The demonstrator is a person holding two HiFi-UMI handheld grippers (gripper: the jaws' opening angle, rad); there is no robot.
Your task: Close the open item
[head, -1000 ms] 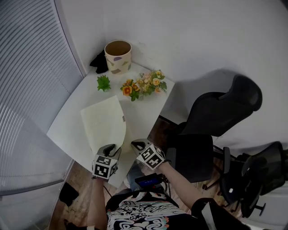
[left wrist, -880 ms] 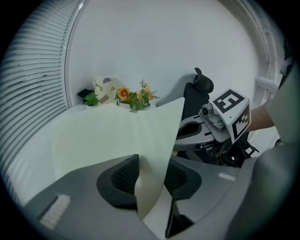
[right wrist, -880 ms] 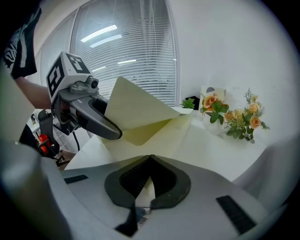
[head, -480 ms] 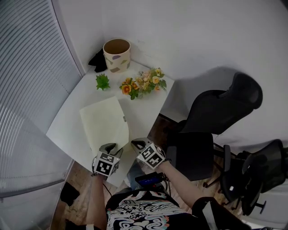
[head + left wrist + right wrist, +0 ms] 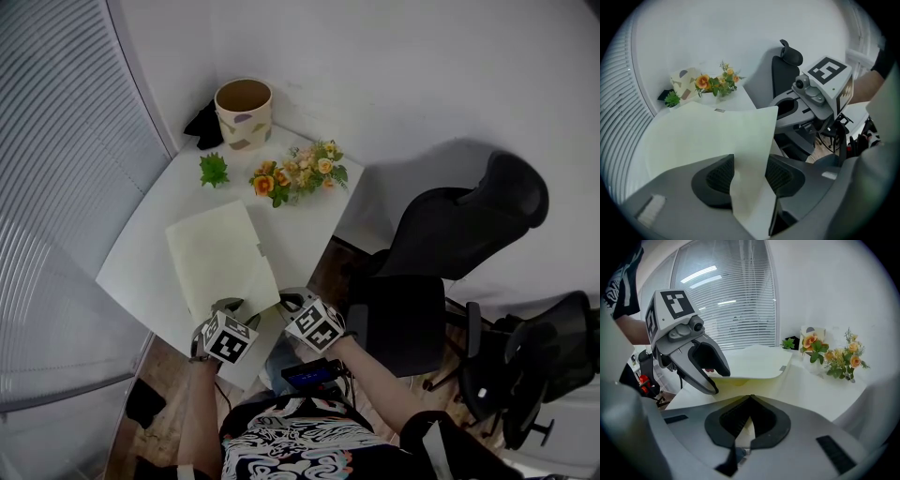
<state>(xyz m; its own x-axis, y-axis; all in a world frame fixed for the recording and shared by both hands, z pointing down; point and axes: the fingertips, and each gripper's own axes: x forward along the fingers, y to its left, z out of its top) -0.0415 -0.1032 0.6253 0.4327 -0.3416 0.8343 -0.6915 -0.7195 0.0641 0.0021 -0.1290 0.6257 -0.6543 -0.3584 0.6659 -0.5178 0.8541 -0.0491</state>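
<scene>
The pale folder [image 5: 220, 258] is laid flat on the white worktop [image 5: 155, 220], left of centre in the head view, with its near edge reaching both tools at the lower middle of the frame. A corner of its upper cover is seen standing between the jaws of the left tool [image 5: 231, 307]. These jaws are opening, and their pads are spread clear of the sheet. The jaws of the right tool [image 5: 285, 300] are pressed together at the tips on the near right corner of the lower sheet.

Compared with a second ago, the cover, then bowed upward, is now flattened. A second sheet corner is now exposed at the folder's lower right. The left tool is found slightly lower and further right.

A patterned pot [image 5: 245, 117] is set at the upper left of the worktop, and only its brown inside is shown. Flowers [image 5: 298, 176] and a small green plant [image 5: 214, 171] are placed beside the pot rather than in it.
</scene>
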